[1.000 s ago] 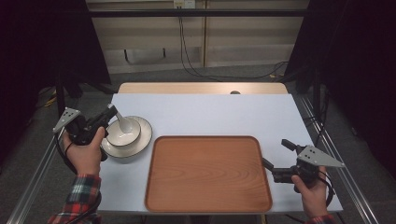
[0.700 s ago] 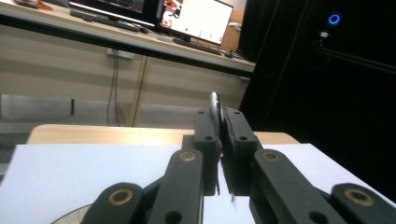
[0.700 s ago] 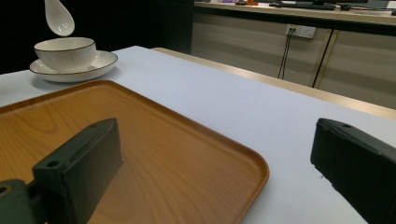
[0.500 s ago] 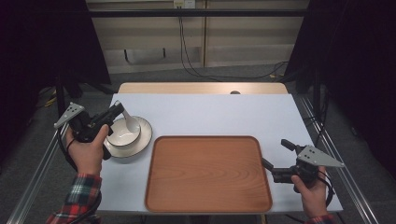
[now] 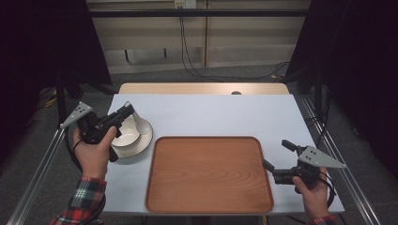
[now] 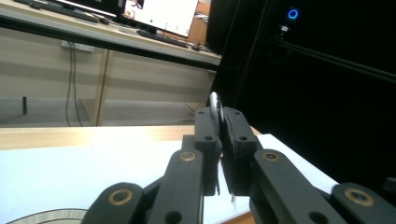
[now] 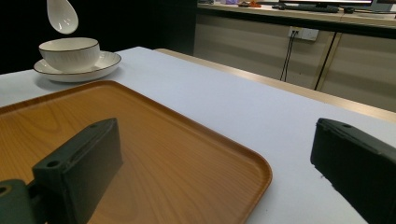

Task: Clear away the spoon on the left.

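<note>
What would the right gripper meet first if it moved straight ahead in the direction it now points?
Probably the wooden tray. The open right gripper points left across the table, low over the tray's near corner, so its rim comes first; height is hard to judge.

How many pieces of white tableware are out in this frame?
3: a plate on the table left of the wooden tray, a bowl sitting on that plate, and a spoon held above the bowl by the left tool.
</note>
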Demonstrator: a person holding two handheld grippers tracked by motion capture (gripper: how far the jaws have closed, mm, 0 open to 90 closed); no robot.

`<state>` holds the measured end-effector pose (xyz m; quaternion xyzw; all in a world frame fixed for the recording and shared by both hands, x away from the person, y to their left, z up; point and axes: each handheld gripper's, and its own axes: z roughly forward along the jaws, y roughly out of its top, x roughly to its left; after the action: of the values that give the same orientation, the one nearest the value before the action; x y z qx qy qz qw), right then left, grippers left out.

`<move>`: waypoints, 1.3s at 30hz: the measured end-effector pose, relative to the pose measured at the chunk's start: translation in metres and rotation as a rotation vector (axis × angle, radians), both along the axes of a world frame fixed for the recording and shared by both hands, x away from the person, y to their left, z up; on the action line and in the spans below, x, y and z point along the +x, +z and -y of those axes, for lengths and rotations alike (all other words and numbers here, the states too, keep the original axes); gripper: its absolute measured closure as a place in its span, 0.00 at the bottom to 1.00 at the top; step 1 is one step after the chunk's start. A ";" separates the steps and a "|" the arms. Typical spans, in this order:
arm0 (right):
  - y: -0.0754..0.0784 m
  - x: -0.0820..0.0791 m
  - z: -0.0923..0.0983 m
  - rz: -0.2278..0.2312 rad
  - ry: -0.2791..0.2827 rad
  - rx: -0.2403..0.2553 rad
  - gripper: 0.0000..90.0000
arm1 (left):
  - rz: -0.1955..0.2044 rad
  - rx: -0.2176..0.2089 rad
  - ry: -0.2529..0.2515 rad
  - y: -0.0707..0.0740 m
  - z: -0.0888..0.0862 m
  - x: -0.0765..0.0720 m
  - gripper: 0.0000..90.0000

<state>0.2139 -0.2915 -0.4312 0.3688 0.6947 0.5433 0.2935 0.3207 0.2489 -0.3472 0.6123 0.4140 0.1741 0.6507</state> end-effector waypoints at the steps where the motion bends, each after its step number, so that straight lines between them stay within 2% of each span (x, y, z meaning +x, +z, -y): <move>1: 0.000 0.000 0.000 0.002 0.003 0.000 0.02 | 0.001 0.007 -0.001 0.000 0.001 0.000 0.95; 3: 0.000 0.000 0.000 0.002 0.003 0.002 0.02 | -0.003 -0.004 -0.016 0.000 0.004 -0.002 0.95; 9: 0.000 0.000 0.001 0.004 0.008 -0.010 0.02 | -0.014 -0.001 -0.052 -0.003 0.010 -0.004 0.95; 23: 0.000 0.000 0.000 -0.003 0.006 -0.012 0.02 | -0.043 -0.012 -0.099 -0.013 0.019 -0.008 0.95; 28: 0.000 0.000 0.000 0.000 0.004 -0.014 0.02 | -0.046 0.004 -0.115 -0.016 0.023 -0.011 0.95; 32: 0.000 0.000 -0.001 0.000 0.006 -0.016 0.02 | -0.057 0.006 -0.129 -0.020 0.027 -0.013 0.95; 33: 0.000 0.000 -0.001 -0.001 0.010 -0.016 0.02 | -0.056 -0.005 -0.142 -0.021 0.029 -0.013 0.95; 35: 0.000 0.000 -0.001 -0.004 0.010 -0.014 0.02 | -0.056 0.014 -0.156 -0.022 0.029 -0.014 0.95; 36: 0.000 0.000 -0.001 -0.004 0.010 -0.015 0.02 | -0.060 0.008 -0.160 -0.022 0.031 -0.015 0.95; 37: -0.001 0.000 -0.001 -0.003 0.010 -0.016 0.02 | -0.057 0.020 -0.163 -0.023 0.031 -0.015 0.95; 38: -0.001 0.000 -0.001 -0.004 0.010 -0.017 0.02 | -0.061 0.006 -0.161 -0.023 0.032 -0.016 0.95; 39: -0.001 0.000 -0.001 -0.004 0.010 -0.016 0.02 | -0.061 0.019 -0.165 -0.024 0.032 -0.016 0.95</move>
<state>0.2137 -0.2908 -0.4317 0.3640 0.7015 0.5383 0.2925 0.3043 0.2171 -0.3711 0.6556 0.3799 0.1052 0.6440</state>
